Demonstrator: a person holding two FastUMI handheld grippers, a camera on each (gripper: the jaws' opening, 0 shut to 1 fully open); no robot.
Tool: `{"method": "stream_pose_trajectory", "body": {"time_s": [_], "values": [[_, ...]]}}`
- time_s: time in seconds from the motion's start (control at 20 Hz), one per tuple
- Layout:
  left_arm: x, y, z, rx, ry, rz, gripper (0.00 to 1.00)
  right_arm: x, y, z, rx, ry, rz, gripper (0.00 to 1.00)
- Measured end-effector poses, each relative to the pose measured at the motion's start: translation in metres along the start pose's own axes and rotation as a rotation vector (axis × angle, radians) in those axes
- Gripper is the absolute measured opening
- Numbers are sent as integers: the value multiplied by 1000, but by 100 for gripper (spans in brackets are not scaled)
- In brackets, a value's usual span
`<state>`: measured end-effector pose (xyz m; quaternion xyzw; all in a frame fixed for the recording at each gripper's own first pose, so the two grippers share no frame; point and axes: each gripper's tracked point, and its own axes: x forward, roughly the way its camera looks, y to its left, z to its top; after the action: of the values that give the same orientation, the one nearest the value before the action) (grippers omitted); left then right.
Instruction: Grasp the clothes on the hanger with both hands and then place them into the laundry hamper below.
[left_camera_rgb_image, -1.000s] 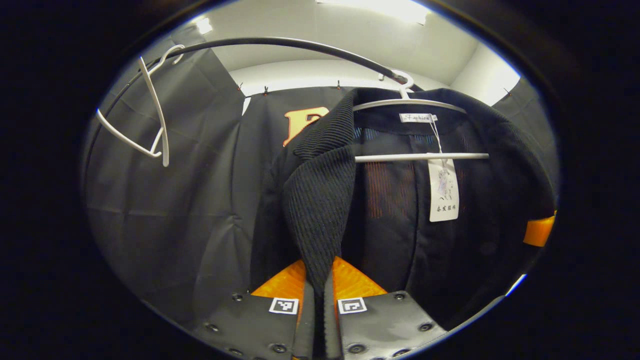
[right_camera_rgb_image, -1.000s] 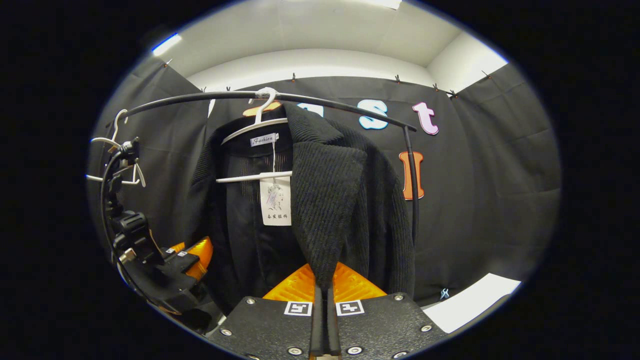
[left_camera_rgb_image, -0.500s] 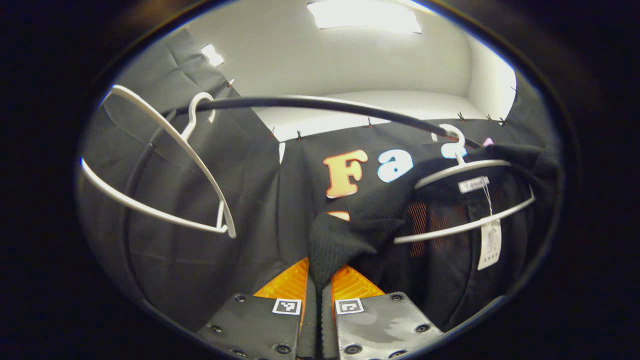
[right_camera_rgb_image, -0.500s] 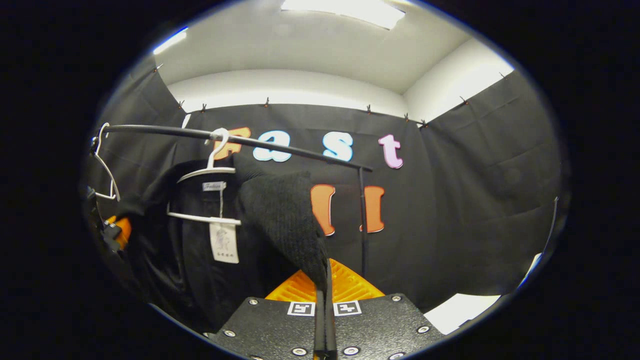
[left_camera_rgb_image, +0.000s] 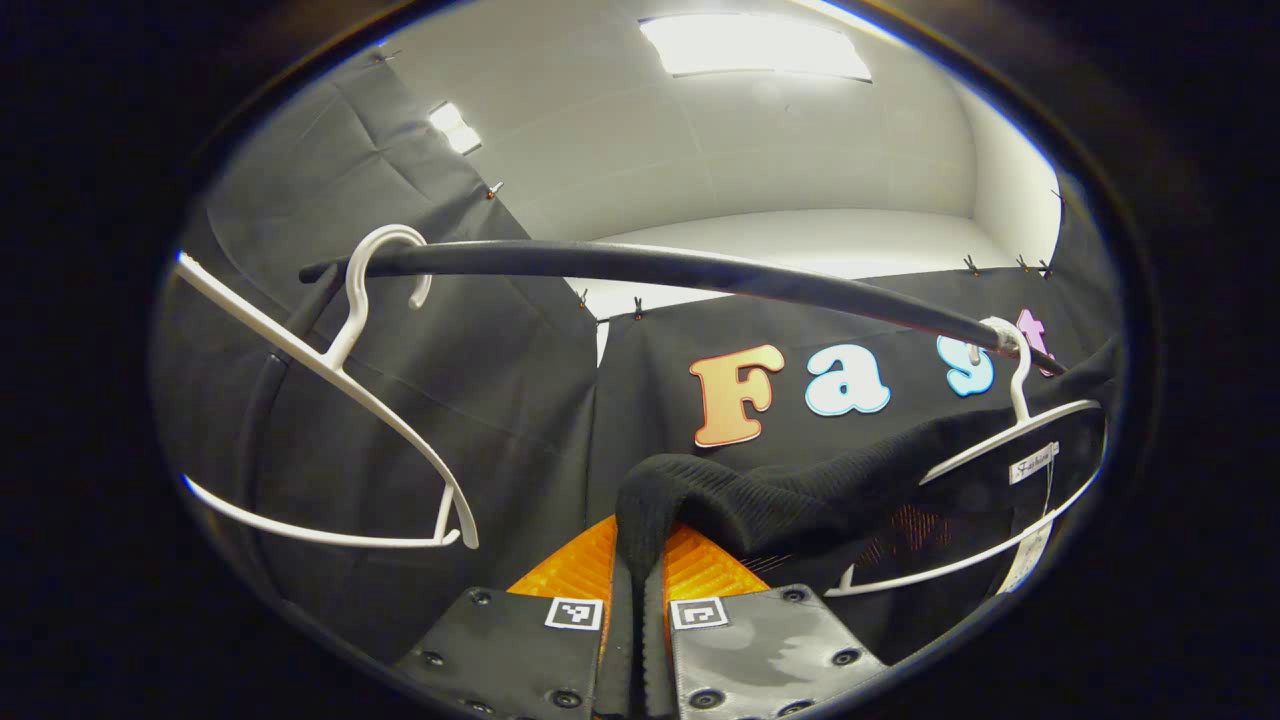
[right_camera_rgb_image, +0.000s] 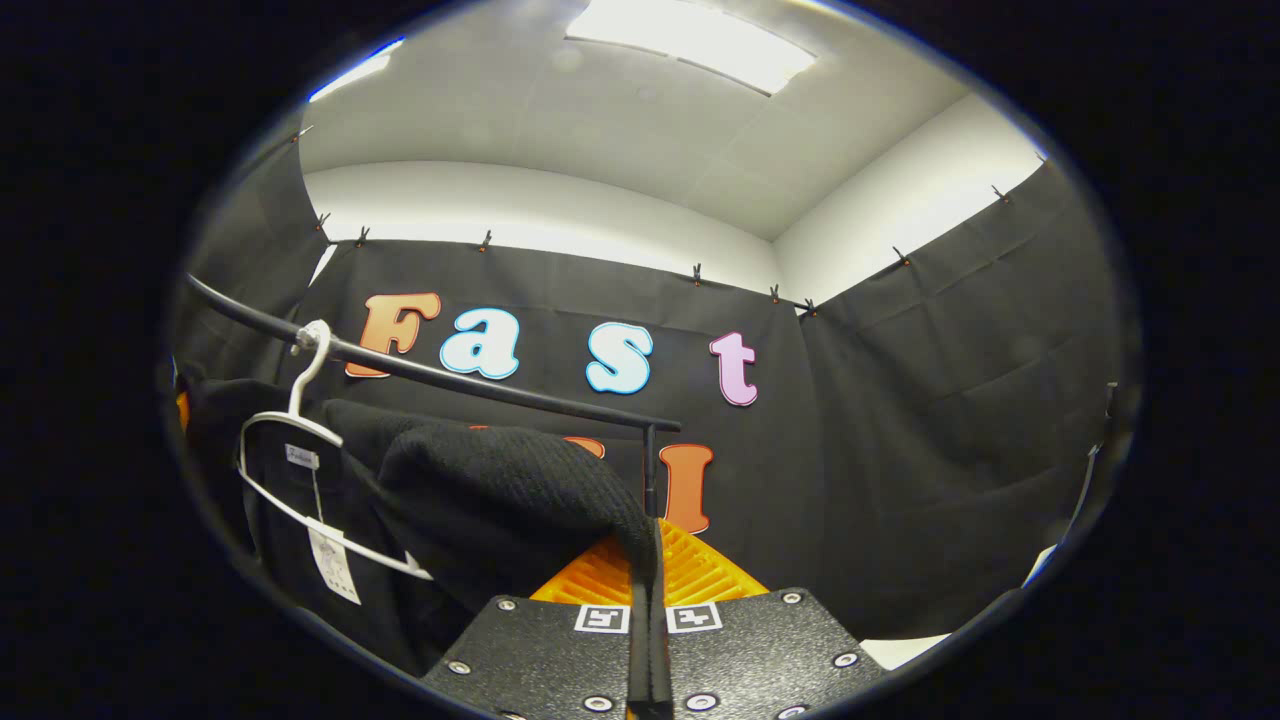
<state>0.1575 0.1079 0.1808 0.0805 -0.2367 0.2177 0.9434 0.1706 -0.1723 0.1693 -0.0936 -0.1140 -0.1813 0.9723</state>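
A black ribbed knit jacket (left_camera_rgb_image: 800, 500) hangs on a white hanger (left_camera_rgb_image: 1010, 440) from the black rail (left_camera_rgb_image: 650, 268). My left gripper (left_camera_rgb_image: 634, 560) is shut on one front lapel, which is pulled out sideways from the hanger toward the camera. In the right gripper view the same jacket (right_camera_rgb_image: 480, 490) stretches from its hanger (right_camera_rgb_image: 290, 440) to my right gripper (right_camera_rgb_image: 650, 570), which is shut on the other lapel. A white tag (right_camera_rgb_image: 335, 570) dangles inside the collar. The hanger is tilted on the rail (right_camera_rgb_image: 450, 378).
An empty white hanger (left_camera_rgb_image: 330, 400) hangs on the rail at the left, close to my left gripper. The rail's upright post (right_camera_rgb_image: 650, 470) stands just behind the right gripper. White ceiling with a light panel (left_camera_rgb_image: 750, 45) is overhead.
Both grippers have risen and pulled apart with the lapels in them, spreading the jacket off the hanger's shoulders. The hanger has tipped and slid to the side of each view.
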Motion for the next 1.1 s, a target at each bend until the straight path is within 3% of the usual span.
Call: {"method": "stream_pose_trajectory", "body": {"time_s": [0.25, 0.3, 0.45, 0.75, 1.1], "values": [[-1, -2, 2, 34, -24, 2, 11, 48, -5, -2, -55, -36, 0, 0], [-2, -3, 2, 41, -26, 3, 11, 58, -5, -6, -65, -34, 1, 5], [-1, -3, 2, 53, -31, 1, 11, 81, 4, -31, -61, 5, 24, 0], [7, 7, 0, 90, -36, 33, 11, 33, 34, -101, 9, 87, 99, 0], [28, 27, -9, 132, -15, 113, 11, -29, 88, -115, 52, 112, 204, 0]]}}
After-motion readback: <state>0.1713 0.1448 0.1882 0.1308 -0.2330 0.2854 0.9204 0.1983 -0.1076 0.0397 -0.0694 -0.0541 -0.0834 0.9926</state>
